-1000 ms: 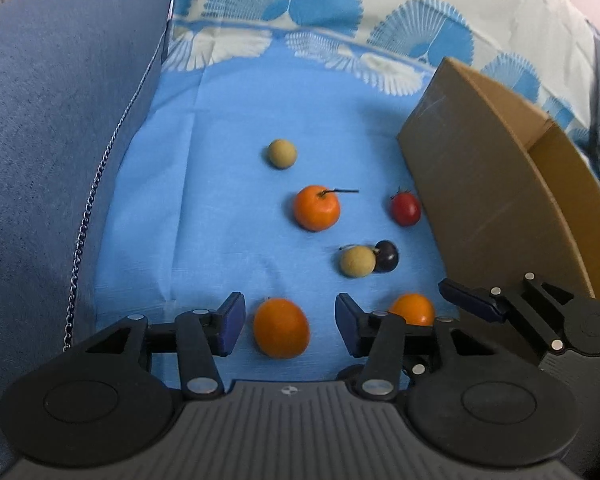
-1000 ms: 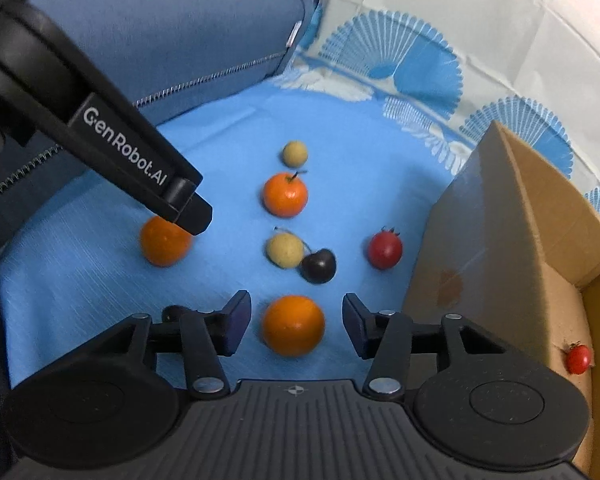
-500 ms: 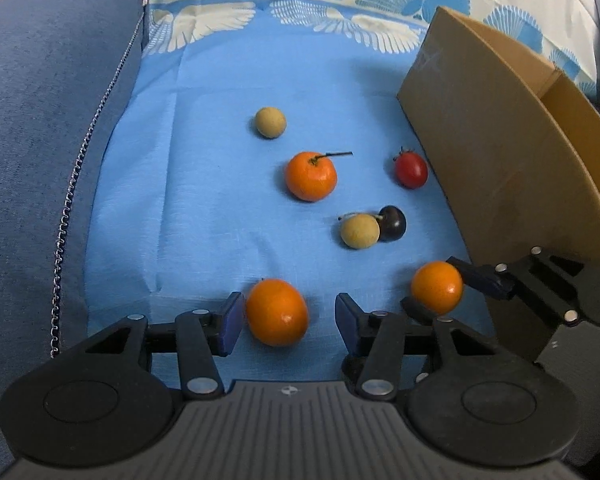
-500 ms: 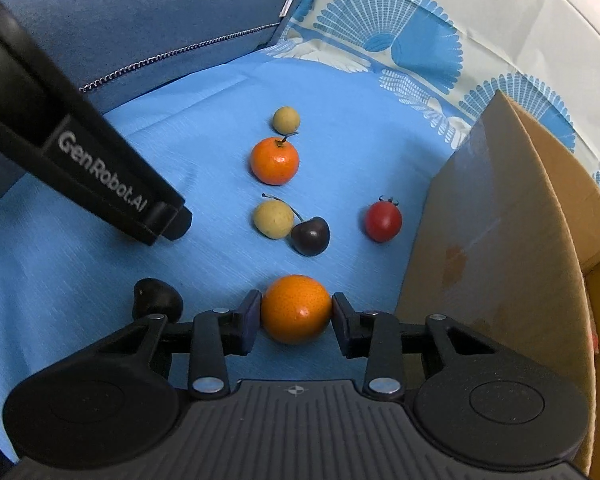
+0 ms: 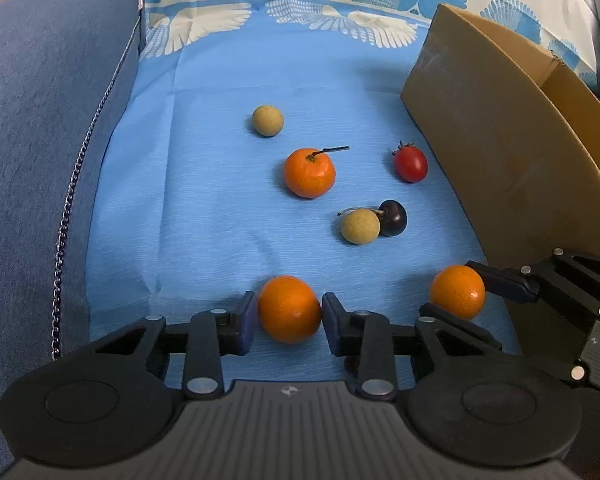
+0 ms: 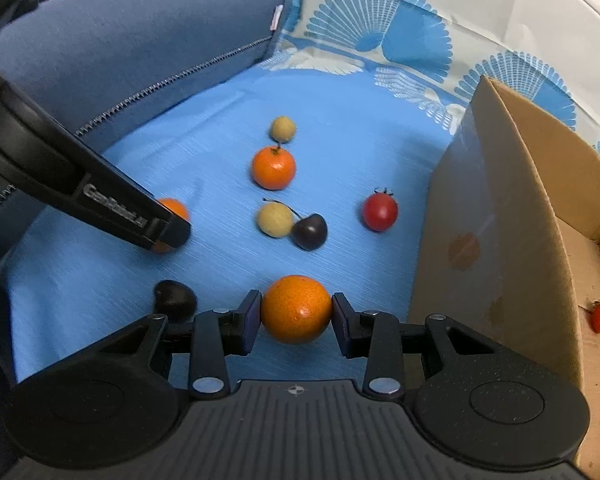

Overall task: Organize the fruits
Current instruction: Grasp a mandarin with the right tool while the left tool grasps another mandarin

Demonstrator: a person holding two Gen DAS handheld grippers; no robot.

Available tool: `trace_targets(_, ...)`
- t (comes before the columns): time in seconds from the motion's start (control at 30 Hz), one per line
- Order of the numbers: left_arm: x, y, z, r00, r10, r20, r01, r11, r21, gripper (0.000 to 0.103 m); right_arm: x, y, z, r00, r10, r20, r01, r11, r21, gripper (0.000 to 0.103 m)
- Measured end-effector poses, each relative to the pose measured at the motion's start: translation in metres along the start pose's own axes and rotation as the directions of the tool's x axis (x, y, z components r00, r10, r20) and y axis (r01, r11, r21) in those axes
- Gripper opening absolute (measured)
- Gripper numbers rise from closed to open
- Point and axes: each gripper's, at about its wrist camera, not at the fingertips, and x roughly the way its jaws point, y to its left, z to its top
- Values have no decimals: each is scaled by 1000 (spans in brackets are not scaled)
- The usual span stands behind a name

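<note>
Both grippers angled steeply down over the blue cloth (image 5: 220, 200) — each clamped on an orange.
Left gripper (image 5: 288, 318) just closed onto its orange (image 5: 289, 309); right gripper (image 6: 296, 316) pinching the other orange (image 6: 296, 309), both near the cloth's near edge beside the cardboard box (image 6: 500, 200) — left orange half hidden in right view.

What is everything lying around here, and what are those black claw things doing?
Oranges: three; one in the left claw's orange, one in the right claw's orange, one stemmed orange mid-cloth.
Tan round fruits: two, on the cloth.
Dark cherries: two.
Red tomatoes: two, one inside the box.
Cardboard box: one, brown, right.
Cloth: blue, underneath.
Cushion: blue, left.
Left claw: just closing on its orange.
Right claw: shut on its orange.
</note>
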Motion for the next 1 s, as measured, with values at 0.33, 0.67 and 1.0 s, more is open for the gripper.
trace_targets(0.33, -2, 6, 1, 1000, -13, 3, 13, 999, -33, 38, -2, 0, -1, 999, 38, -28, -38, 999, 19, 39)
trace_targets(0.67, 10, -3, -1, 999, 4, -47, -3, 1000, 24, 39, 8, 2, -6, 997, 27, -72, -26, 999, 19, 39)
trace_targets(1.0, 3, -4, -2, 1000, 7, 7, -7, 1000, 30, 38, -2, 1, -3, 999, 33, -34, -32, 999, 25, 39)
